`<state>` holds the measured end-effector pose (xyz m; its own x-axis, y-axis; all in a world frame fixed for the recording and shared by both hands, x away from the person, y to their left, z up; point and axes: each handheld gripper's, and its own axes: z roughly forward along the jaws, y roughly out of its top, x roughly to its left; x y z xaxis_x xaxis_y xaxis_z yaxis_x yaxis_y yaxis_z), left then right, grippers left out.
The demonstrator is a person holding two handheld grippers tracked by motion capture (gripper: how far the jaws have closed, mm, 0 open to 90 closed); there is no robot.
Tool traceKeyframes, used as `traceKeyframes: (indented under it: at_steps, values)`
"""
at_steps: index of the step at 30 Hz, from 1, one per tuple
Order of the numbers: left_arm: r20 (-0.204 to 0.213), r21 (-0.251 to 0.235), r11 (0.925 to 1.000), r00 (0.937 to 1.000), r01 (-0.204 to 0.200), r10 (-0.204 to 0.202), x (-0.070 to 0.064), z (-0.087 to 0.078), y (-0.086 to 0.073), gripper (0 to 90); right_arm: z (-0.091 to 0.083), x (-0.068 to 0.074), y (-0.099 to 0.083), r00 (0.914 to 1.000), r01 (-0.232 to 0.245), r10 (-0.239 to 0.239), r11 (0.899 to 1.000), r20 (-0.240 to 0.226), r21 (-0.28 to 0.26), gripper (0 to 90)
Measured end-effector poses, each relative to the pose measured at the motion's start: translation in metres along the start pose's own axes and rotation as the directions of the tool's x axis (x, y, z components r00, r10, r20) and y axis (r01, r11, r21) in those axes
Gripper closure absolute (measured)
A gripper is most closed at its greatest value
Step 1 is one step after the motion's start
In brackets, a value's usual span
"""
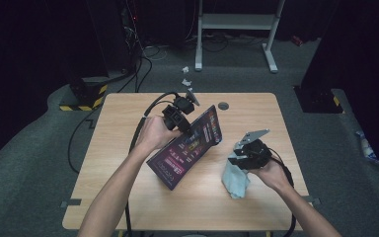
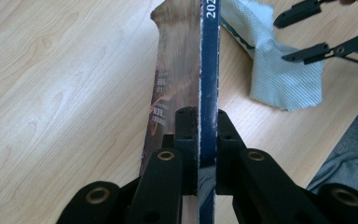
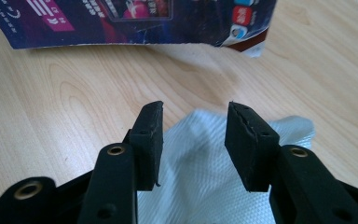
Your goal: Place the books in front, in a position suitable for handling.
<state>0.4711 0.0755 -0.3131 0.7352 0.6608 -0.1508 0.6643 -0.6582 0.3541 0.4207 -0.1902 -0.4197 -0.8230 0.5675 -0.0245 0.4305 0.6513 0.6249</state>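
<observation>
A flat dark box (image 1: 187, 146) with purple and pink print stands tilted on its long edge at the middle of the wooden table (image 1: 128, 113). My left gripper (image 1: 181, 118) is shut on the box's upper edge; in the left gripper view the blue box edge (image 2: 209, 70) runs up between the jaws of my left gripper (image 2: 201, 126). A pale blue-white cloth (image 1: 235, 178) lies crumpled right of the box. My right gripper (image 1: 243, 153) hovers just over the cloth (image 3: 214, 163), open, nothing between the jaws of my right gripper (image 3: 195, 121). The box's printed face (image 3: 135, 18) stands beyond.
A small dark round disc (image 1: 223, 105) lies near the table's far edge. Black cables (image 1: 143, 123) trail off the table's left side. A white metal stand (image 1: 237, 24) and dark equipment stand on the floor beyond the table.
</observation>
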Motion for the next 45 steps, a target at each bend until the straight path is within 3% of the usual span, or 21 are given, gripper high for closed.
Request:
traceKeyframes:
  at_steps: [6,16,20,22,26,32,34,45]
  values:
    - [0.0,0.011,0.9999,0.9999,-0.013,0.013,-0.001,0.001,0.0,83.2,-0.014,-0.005,0.009,0.9991,0.043,-0.043,0.998,0.004,-0.043,55.2]
    - [0.015,0.024,0.9989,0.9991,-0.04,0.04,-0.004,0.003,0.0,83.3,-0.018,-0.008,0.026,0.9918,0.121,-0.123,0.992,-0.036,-0.04,52.3]
    - [0.017,0.021,0.9988,0.9989,-0.044,0.043,-0.004,0.003,0.001,83.3,-0.021,-0.011,0.034,0.9907,0.133,-0.134,0.99,-0.021,-0.052,52.4]
    - [0.013,0.019,0.9988,0.9989,-0.045,0.045,-0.004,0.003,0.001,83.3,-0.024,-0.01,0.039,0.9872,0.16,-0.159,0.985,0.017,-0.067,53.0]
    - [0.003,0.024,0.9979,0.9982,-0.06,0.06,-0.005,0.004,0.0,83.3,-0.032,-0.011,0.049,0.982,0.188,-0.185,0.979,0.037,-0.082,52.8]
    - [0.014,0.023,0.9966,0.9968,-0.079,0.079,-0.008,0.004,0.001,83.3,-0.038,-0.018,0.063,0.9799,0.197,-0.193,0.976,0.05,-0.091,51.0]
    - [0.017,0.022,0.9961,0.9963,-0.085,0.085,-0.009,0.003,0.001,83.3,-0.04,-0.017,0.067,0.9758,0.215,-0.209,0.972,0.064,-0.092,50.5]
    - [0.027,0.031,0.9906,0.9908,-0.134,0.133,-0.018,0.003,0.004,83.3,-0.041,-0.024,0.086,0.9728,0.231,-0.228,0.97,0.044,-0.082,47.7]
